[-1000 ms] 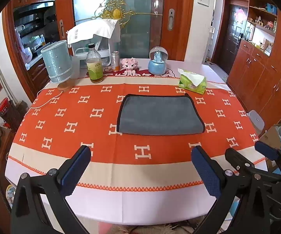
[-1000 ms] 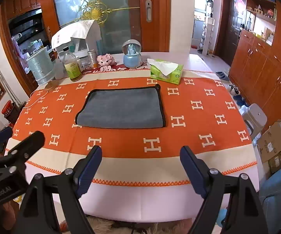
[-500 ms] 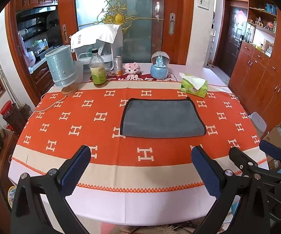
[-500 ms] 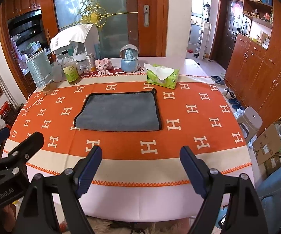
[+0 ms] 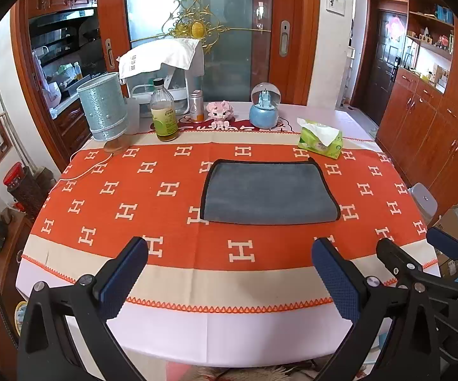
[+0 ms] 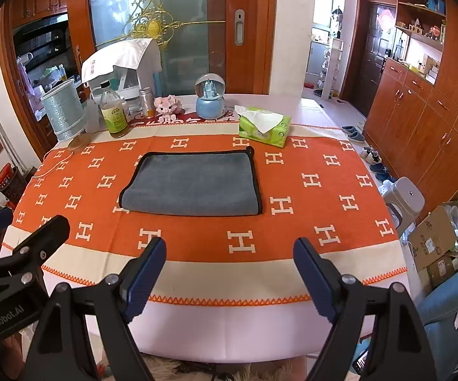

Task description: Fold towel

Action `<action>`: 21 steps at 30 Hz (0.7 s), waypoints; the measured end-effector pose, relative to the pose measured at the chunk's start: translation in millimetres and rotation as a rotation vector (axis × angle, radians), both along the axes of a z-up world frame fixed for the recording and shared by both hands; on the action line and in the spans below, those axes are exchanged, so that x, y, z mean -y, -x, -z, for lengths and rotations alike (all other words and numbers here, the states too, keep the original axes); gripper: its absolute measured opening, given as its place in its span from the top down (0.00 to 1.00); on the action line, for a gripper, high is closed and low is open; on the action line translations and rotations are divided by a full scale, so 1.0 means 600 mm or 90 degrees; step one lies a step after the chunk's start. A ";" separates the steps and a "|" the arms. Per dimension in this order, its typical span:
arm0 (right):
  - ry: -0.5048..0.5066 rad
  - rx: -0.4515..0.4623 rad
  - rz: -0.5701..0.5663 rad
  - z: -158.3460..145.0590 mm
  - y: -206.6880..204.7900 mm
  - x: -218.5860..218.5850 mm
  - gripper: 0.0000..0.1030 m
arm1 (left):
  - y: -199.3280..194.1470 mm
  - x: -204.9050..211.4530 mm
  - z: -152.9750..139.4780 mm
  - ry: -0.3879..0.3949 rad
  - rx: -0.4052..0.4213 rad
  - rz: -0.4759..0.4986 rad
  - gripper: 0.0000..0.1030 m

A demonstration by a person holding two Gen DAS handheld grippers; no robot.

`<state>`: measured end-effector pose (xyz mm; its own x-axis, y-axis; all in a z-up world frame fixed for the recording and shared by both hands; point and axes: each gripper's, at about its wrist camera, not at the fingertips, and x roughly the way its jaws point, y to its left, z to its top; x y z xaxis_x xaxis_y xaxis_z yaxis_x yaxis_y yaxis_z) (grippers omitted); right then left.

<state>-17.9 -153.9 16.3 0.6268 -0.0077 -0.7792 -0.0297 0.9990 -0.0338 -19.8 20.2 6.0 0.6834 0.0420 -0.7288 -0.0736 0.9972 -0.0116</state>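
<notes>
The grey towel (image 5: 268, 193) lies flat at the middle of the orange tablecloth (image 5: 127, 190), black-edged and apparently already doubled over, though its layers are hard to make out. The left gripper (image 5: 230, 281) hangs at 6 o'clock of it over the near table edge, fingers spread wide and holding nothing. The right gripper (image 6: 230, 277) hovers likewise, spread and empty. A green tissue pack (image 6: 264, 125) sits at the towel's 1 o'clock, a bottle (image 6: 113, 111) at 10 o'clock.

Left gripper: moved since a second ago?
Yes. The left gripper has pulled back and up from the table: the gray towel and tissue pack now sit farther off, with more tablecloth showing.
</notes>
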 end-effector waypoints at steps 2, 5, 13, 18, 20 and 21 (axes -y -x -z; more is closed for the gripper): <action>0.000 0.001 0.000 0.000 0.000 0.000 0.20 | 0.000 0.000 0.000 0.000 0.000 -0.001 0.01; 0.000 0.001 0.001 0.000 0.000 0.001 0.20 | 0.000 0.000 0.000 -0.001 0.000 0.000 0.01; 0.001 0.000 0.000 0.000 0.000 0.001 0.20 | 0.003 -0.005 0.001 0.000 -0.003 -0.003 0.01; 0.001 0.001 0.000 0.000 -0.001 0.002 0.20 | 0.004 -0.009 0.002 -0.001 -0.004 -0.004 0.01; 0.000 0.001 0.001 0.000 0.000 0.001 0.20 | 0.004 -0.010 0.002 -0.001 -0.005 -0.003 0.01; 0.001 0.001 0.000 0.000 0.000 0.002 0.20 | 0.004 -0.009 0.002 -0.001 -0.005 -0.004 0.01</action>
